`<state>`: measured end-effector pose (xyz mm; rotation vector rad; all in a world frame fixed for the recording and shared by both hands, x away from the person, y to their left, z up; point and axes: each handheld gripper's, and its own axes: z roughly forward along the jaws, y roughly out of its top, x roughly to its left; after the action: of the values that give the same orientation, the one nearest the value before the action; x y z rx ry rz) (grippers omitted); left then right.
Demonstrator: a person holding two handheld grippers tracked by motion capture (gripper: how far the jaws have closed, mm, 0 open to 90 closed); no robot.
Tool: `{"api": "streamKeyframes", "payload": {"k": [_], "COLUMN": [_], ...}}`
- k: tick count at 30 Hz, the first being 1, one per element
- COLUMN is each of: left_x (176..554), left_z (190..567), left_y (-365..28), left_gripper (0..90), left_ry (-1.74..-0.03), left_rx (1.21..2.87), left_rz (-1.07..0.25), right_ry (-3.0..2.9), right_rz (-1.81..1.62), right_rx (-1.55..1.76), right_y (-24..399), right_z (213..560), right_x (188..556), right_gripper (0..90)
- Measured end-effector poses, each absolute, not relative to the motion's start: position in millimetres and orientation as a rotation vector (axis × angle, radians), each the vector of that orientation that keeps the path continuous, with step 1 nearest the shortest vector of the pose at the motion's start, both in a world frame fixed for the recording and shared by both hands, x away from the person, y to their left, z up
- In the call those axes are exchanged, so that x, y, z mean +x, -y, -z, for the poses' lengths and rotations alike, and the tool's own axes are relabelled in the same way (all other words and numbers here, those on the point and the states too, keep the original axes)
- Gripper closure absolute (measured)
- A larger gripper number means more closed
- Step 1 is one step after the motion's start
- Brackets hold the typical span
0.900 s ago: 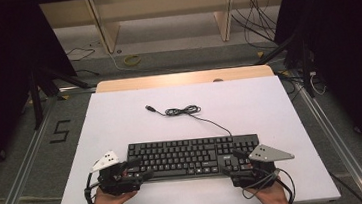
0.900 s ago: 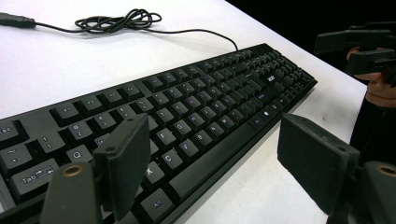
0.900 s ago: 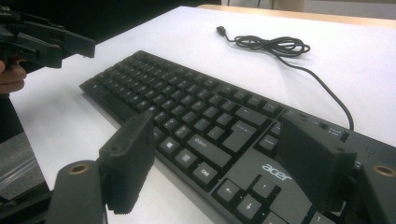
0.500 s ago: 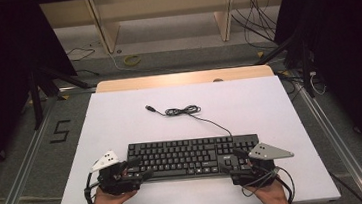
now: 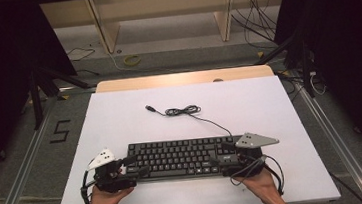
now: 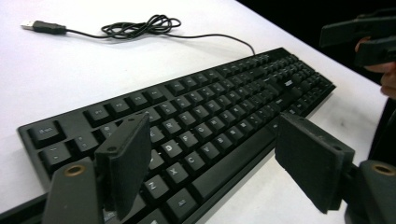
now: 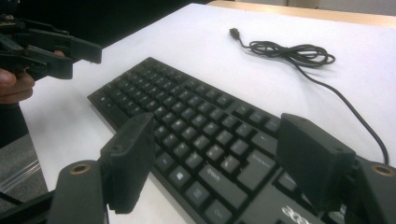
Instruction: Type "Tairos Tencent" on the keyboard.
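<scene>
Near edge of table: two hands come in from the bottom of the high view, each with a gripper.

Left gripper (image 5: 134, 167) sits at the keyboard's left end. Jaws wide apart. In the left gripper view (image 6: 210, 163) one jaw hangs over the letter keys at the left end, the other over bare table off the front edge; pads press on nothing.

Right gripper (image 5: 227, 158) sits at the keyboard's right end, grey three-cornered plate on top, cable looping beside the hand. Jaws likewise wide apart. In the right gripper view (image 7: 215, 161) they straddle the near right corner of the keyboard, nothing clamped. Whether either pad brushes the keys, cannot tell.

Keyboard (image 5: 179, 157): black, full-size, flat on the white table (image 5: 120, 118), lengthwise across the near part, between the two grippers. Same keyboard in the gripper views (image 6: 210, 107) (image 7: 187, 116).

Farther off: its black cable (image 5: 211, 121) leaves the keyboard's far right corner, runs up-left to a loose coil (image 5: 182, 111) near the table's middle, ends in a USB plug (image 5: 149, 108) lying free on the surface.

Beyond the white sheet: a strip of bare wood table edge (image 5: 182, 79), then floor with cables and light wooden shelf legs.
</scene>
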<state>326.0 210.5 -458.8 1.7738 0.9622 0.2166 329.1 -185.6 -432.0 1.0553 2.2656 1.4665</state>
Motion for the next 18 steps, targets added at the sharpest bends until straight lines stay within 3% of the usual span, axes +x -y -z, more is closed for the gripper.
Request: {"api": "streamKeyframes", "payload": {"k": [18], "left_x": [331], "left_z": [460], "left_y": [-218], "left_gripper": [37.9], "left_ry": [-1.05], "left_rx": [1.805], "left_rz": [-0.245], "right_ry": [-2.354], "right_rz": [-1.445], "right_rx": [1.044], "right_y": [149], "right_z": [430], "right_x": [357], "right_gripper": [33.2]}}
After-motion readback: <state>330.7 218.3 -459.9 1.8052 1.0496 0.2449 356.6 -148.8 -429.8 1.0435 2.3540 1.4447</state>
